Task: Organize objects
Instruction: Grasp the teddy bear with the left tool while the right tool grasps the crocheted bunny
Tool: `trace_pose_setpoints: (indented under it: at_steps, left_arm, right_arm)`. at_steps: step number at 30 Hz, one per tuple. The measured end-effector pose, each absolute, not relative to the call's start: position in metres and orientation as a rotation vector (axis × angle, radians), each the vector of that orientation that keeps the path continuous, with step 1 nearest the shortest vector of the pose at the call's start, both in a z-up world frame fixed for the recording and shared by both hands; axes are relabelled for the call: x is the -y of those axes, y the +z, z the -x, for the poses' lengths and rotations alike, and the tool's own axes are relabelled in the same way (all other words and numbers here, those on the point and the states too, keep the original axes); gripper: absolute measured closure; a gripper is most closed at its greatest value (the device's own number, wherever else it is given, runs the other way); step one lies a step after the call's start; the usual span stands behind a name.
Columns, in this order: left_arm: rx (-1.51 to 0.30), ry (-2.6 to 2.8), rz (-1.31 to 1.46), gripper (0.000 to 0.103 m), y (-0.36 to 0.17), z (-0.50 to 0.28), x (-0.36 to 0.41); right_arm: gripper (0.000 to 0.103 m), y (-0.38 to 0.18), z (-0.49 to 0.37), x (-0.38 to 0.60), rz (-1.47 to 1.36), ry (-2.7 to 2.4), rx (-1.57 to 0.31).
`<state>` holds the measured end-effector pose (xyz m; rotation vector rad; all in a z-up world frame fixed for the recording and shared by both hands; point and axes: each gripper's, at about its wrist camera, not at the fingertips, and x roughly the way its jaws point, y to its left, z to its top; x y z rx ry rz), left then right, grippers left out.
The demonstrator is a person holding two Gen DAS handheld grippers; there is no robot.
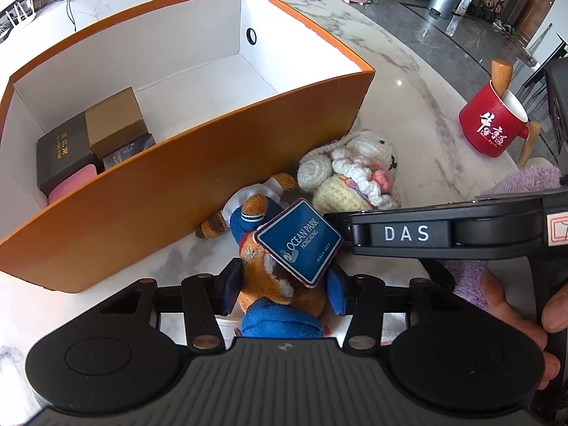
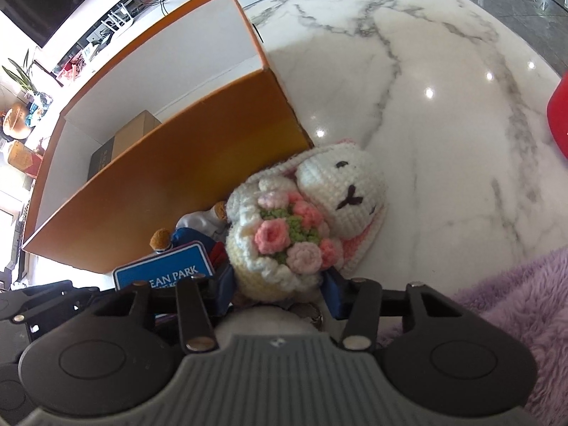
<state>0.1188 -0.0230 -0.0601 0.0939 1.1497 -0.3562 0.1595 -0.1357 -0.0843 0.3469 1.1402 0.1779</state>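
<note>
Two soft toys gripped beside the open orange cardboard box [image 1: 198, 191], both awaiting the lift in.
My left gripper [image 1: 282, 293] pinches the brown plush animal in blue clothes [image 1: 280, 284]; my right gripper [image 2: 280, 293] clasps the white crocheted rabbit with pink flowers [image 2: 309, 213].

the box [image 1: 198, 177] stands on the worktop [image 1: 408, 81], with small cartons [image 1: 96, 142] packed in its left end. just before the box's near wall lies the plush bear [image 1: 269, 277], a tag [image 1: 298, 241] resting on it. the crochet rabbit [image 1: 355, 170] lies right of the bear, touching it, by the box's near right corner. the mug [image 1: 493, 124] stands well apart to the right.
</note>
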Motion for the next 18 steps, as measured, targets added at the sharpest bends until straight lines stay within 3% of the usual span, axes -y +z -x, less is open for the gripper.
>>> trace_pose_setpoints:
  at_steps: [5, 18]
  left_arm:
    - [-1.143, -0.33, -0.067, 0.053, -0.055, -0.115, 0.017]
    - [-1.004, -0.327, 0.015, 0.054, -0.001, -0.088, 0.005]
  right_arm:
    - [0.055, -0.078, -0.153, 0.141, -0.362, 0.177, -1.116]
    - [0.055, -0.032, -0.131, 0.148, -0.172, 0.257, -0.97]
